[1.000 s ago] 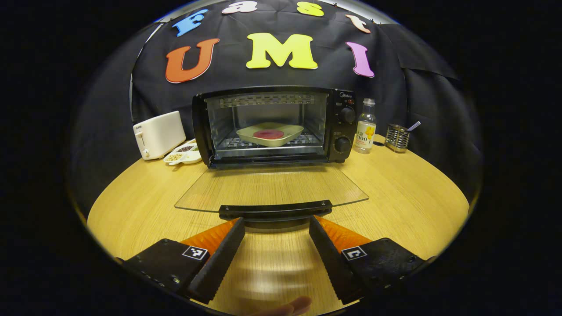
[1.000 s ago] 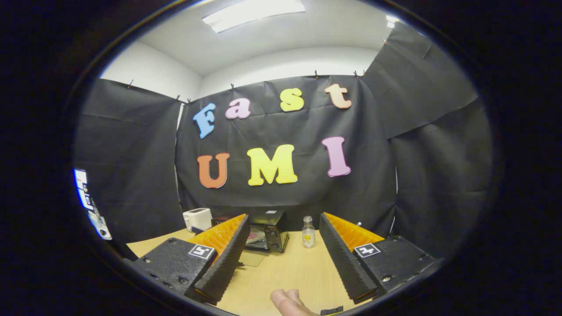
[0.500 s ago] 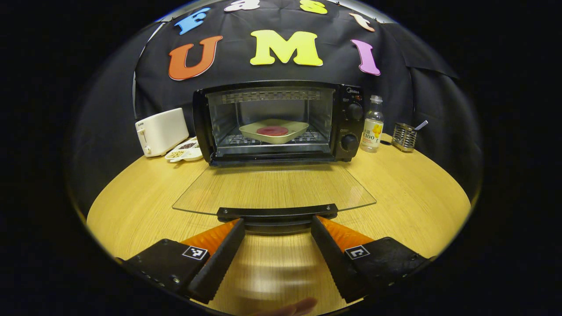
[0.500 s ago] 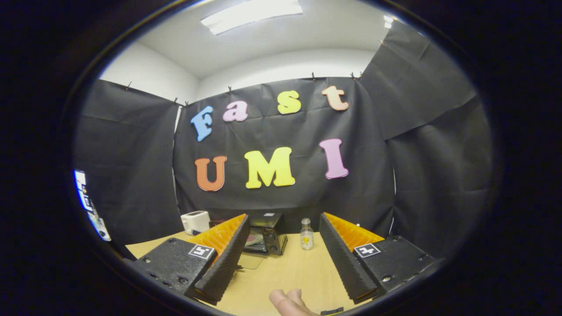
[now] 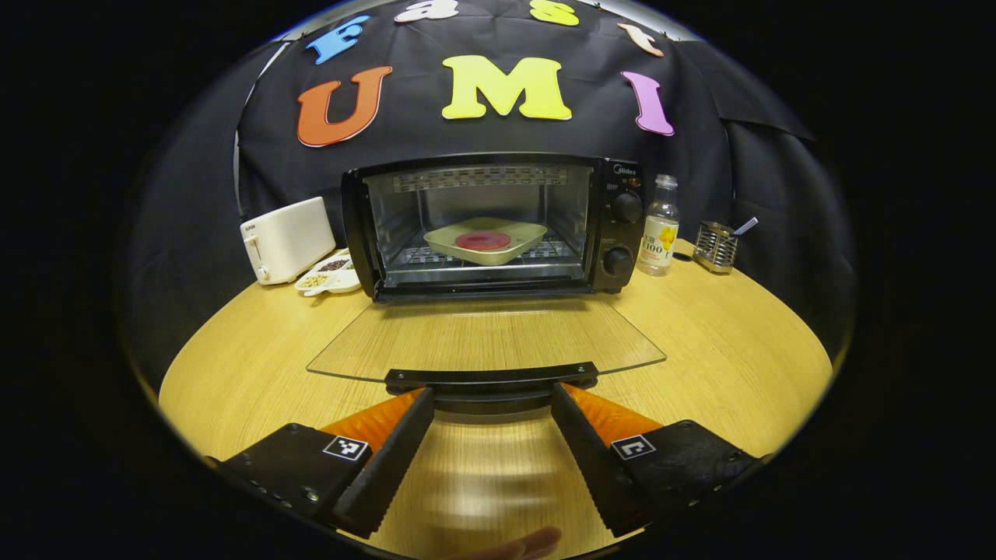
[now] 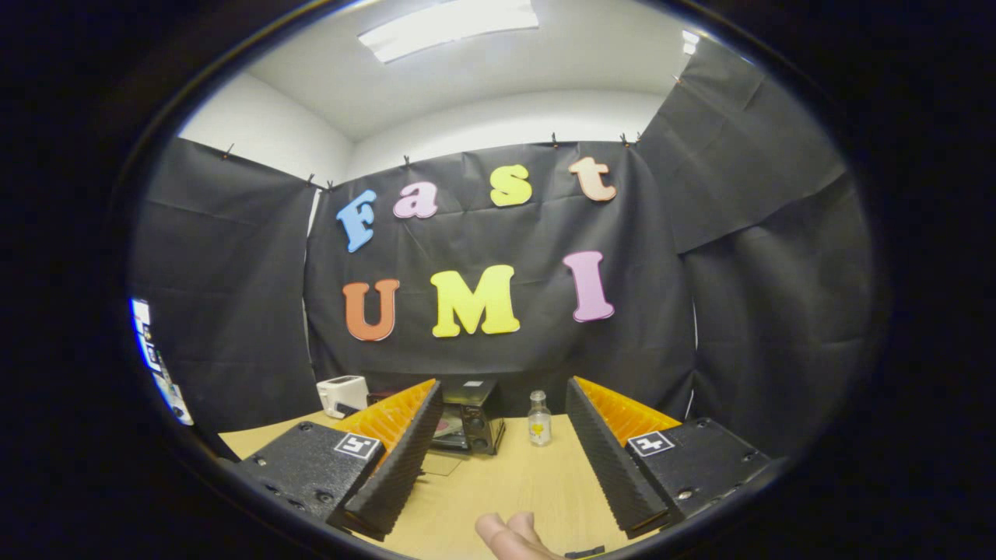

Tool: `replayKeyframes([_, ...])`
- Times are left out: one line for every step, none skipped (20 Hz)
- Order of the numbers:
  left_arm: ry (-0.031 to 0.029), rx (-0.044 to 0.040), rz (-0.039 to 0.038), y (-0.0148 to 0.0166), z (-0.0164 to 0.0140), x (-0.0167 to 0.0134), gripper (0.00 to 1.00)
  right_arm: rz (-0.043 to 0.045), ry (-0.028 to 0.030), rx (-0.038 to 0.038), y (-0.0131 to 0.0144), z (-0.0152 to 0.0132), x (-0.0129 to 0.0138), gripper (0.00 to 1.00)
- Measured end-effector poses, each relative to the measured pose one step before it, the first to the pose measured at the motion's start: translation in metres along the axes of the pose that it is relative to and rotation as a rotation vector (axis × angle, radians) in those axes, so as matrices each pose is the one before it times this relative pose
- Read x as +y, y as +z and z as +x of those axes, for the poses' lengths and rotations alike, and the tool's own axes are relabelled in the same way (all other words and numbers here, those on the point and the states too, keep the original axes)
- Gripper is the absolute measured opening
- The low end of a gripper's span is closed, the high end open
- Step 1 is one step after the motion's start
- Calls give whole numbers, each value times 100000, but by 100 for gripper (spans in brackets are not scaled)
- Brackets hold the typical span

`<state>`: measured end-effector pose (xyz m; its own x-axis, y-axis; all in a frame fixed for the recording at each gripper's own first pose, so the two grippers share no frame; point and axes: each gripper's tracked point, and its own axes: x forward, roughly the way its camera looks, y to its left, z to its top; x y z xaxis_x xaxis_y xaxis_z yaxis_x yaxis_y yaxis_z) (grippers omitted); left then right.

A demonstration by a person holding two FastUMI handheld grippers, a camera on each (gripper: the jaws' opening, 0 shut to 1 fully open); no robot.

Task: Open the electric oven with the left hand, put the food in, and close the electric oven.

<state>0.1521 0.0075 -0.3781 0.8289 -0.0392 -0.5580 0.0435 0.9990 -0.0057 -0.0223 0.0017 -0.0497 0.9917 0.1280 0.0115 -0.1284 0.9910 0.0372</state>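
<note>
Two steps done, by my judgement: oven (image 5: 490, 225) open, food (image 5: 482, 240) on tray (image 5: 515, 234) inside | door (image 5: 486, 334) flat ahead of left gripper (image 5: 490, 400), jaws wide, empty, at handle (image 5: 490, 376) | right gripper (image 6: 504, 397) jaws wide, empty | left: close door

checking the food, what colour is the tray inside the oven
Pale cream-yellow tray, holding a red round piece of food; clearest in the left gripper view.
</note>
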Motion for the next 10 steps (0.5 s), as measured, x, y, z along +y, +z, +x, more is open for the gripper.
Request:
replayKeyframes([23,-672,143,423,-140,48,97,29,35,73,-41,14,3,100])
replayKeyframes([-31,-1024,-69,519,-169,4,98,-166,-200,88,-18,24,-99,100])
replayKeyframes([65,-1041,138,568,-120,66,98,-158,-290,-28,-50,192,-92,100])
replayKeyframes([48,-1355,297,638,-164,108,100,-297,-352,209,-108,121,-118,100])
replayKeyframes([12,-1174,-267,674,-80,52,98,-348,-269,93,-89,90,-76,100])
replayKeyframes([-61,-127,-70,513,20,34,98,-345,-278,183,-42,114,-95,100])
replayKeyframes([-72,-1055,380,763,-94,98,98,-253,-344,176,-80,120,-173,100])
replayKeyframes([-108,-1985,311,1077,26,90,98,136,-256,-121,-28,117,-148,100])
replayKeyframes([124,-1694,216,1047,118,112,98,177,-178,106,-74,138,-89,96])
replayKeyframes([52,-1536,183,933,37,148,98,36,-49,358,-208,242,-104,100])
